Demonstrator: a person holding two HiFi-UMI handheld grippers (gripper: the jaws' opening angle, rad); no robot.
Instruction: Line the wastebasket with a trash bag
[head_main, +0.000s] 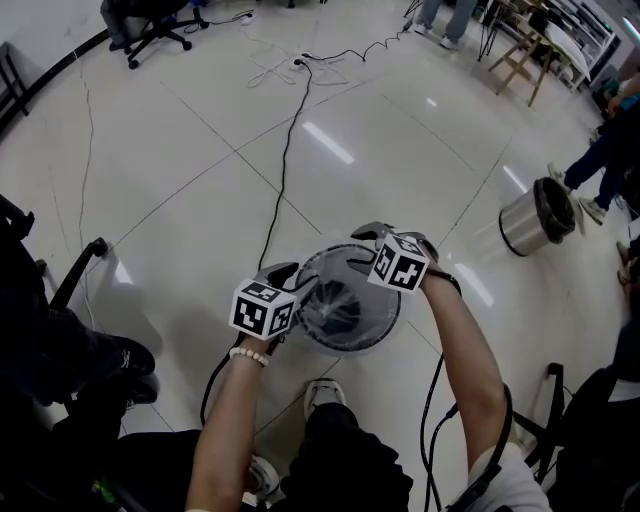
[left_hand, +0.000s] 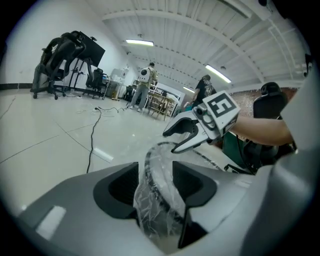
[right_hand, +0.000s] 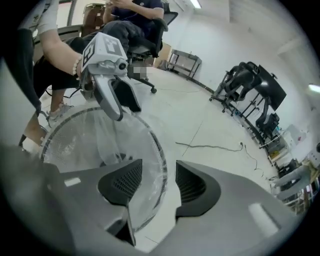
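Wastebasket (head_main: 375, 335), round, black wire mesh, stands upright on the glossy white tiled floor (head_main: 180, 170), just beyond the person's white shoe (head_main: 322, 393); the clear thin plastic trash bag (head_main: 340, 305) hangs inside the wastebasket; how far round the rim its film reaches, cannot tell.

The left gripper (head_main: 298, 284), grey with black pads and a marker cube, is at the wastebasket's left rim; the wrist behind it wears a pale bead bracelet (head_main: 248, 354). In the left gripper view the left gripper (left_hand: 155, 175) has its 2 jaws wide apart; the wastebasket rim (left_hand: 150, 160) runs between them, wrapped in crumpled trash bag (left_hand: 157, 200) film; neither pad clamps it.

The right gripper (head_main: 362, 250) is at the wastebasket's far right rim, pointing steeply down. In the right gripper view the right gripper (right_hand: 159, 172) has its 2 jaws parted; the wastebasket rim (right_hand: 162, 160) and the trash bag (right_hand: 95, 135) edge pass through the gap; bare floor shows beside the right pad; nothing gripped.

Each gripper shows in the other's view, across the wastebasket: right gripper (left_hand: 172, 141), left gripper (right_hand: 127, 112); both have their jaws spread.

A black cable (head_main: 285, 160) runs over the floor away from the wastebasket's far side; a silver cylindrical metal bin (head_main: 535, 215) lies on its side, well apart to the wastebasket's right.
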